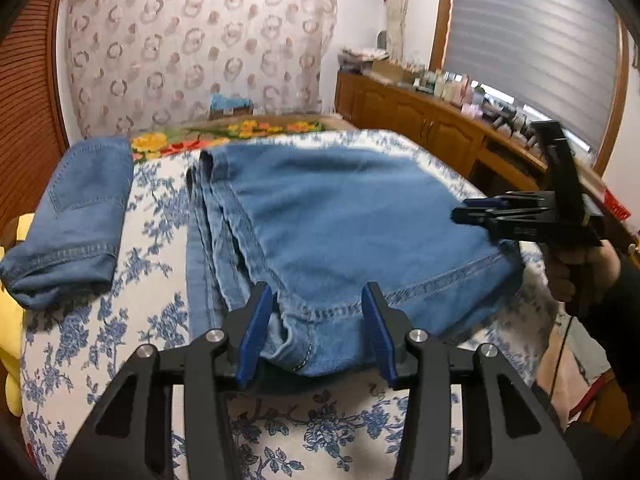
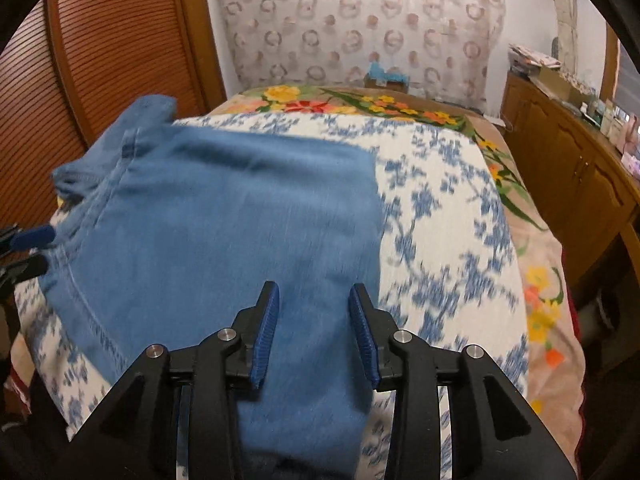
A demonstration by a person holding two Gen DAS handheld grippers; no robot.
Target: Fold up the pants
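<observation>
Blue denim pants (image 1: 340, 216) lie folded over on the flowered bedspread (image 1: 140, 340), hem and seams toward me. My left gripper (image 1: 316, 300) is open, its blue pads straddling the near hem, not closed on it. My right gripper (image 2: 314, 300) is open just above the pants (image 2: 224, 232) at their near right part. In the left wrist view the right gripper (image 1: 464, 208) shows at the right edge of the pants, held by a hand. The left gripper's tips (image 2: 32, 248) show at the pants' left edge in the right wrist view.
A second folded denim piece (image 1: 76, 220) lies at the left of the bed. A yellow soft toy (image 1: 12, 320) sits at the left edge. A wooden cabinet (image 1: 420, 120) with clutter runs along the right. A blue box (image 2: 386, 76) stands at the bed's far end.
</observation>
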